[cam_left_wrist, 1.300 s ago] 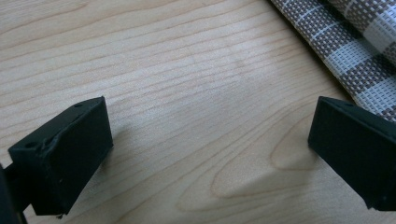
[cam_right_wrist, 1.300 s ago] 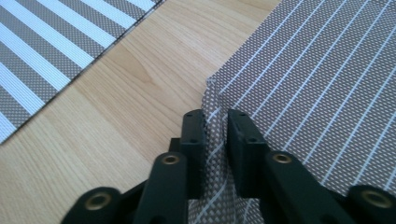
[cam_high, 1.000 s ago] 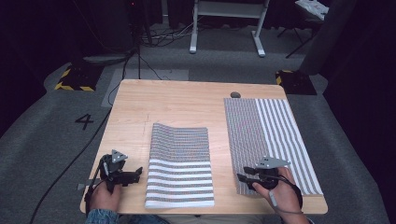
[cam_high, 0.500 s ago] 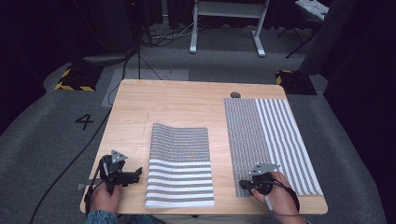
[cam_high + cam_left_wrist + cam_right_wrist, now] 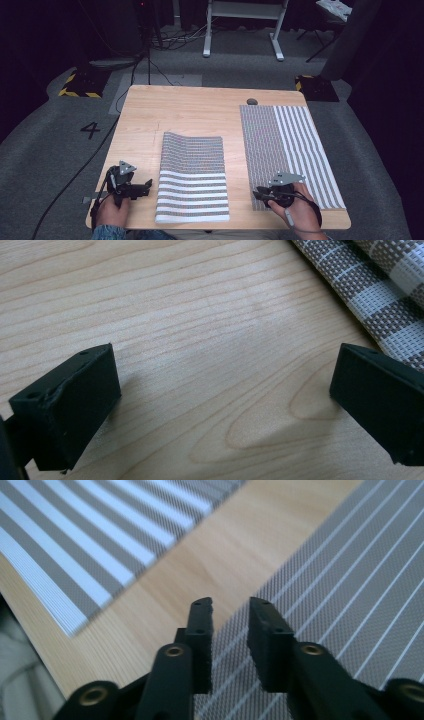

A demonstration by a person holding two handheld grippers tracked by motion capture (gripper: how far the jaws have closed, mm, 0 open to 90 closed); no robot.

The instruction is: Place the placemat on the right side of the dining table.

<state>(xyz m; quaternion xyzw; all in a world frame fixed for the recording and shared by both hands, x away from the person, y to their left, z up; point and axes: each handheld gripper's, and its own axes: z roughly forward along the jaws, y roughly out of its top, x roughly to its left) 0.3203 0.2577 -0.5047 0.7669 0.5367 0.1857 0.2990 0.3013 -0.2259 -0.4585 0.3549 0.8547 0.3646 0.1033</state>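
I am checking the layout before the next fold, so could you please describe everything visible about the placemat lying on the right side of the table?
The right placemat is a woven, plastic-looking rectangle lying flat and unfolded, long side running away from the person. Its left half is finely checked grey; its right half has broad grey and white stripes. It rests on the wooden table, reaching the near right corner. The right gripper sits over its near left corner, jaws just reopened slightly, nothing between them.

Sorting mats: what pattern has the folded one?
Grey-and-white stripes and fine checks on the folded woven placemat; high view.
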